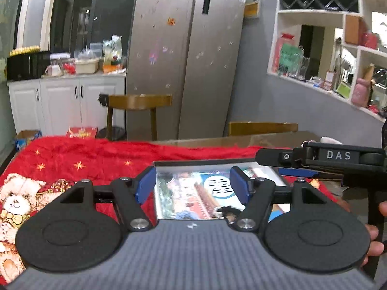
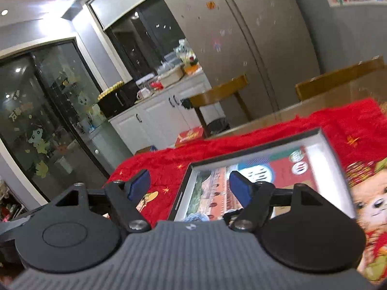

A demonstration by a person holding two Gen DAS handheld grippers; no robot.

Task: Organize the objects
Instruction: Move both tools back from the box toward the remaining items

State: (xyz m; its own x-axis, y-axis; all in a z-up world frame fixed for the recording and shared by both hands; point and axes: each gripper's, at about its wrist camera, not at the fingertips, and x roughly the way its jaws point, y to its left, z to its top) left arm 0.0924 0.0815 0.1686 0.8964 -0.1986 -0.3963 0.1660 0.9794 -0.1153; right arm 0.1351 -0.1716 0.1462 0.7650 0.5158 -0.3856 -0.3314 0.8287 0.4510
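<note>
- I am holding my left gripper [image 1: 192,186] wide open and empty, above the near part of the box [image 1: 217,188].
- My right gripper [image 2: 189,188] is also standing wide open, with nothing between its pads.
- The shallow open box is lying on the red blanket [image 1: 96,154] over the worktop, with colourful printed material inside.
- I am judging that the packing looks finished; perhaps a lid is still missing, but none is showing here.

Each claw [image 1: 193,184] [image 2: 189,184] is black, with blue pads [image 1: 145,183], silver screws, two round discs and a ribbed grey base; the right one's side reads "DAS".
</note>
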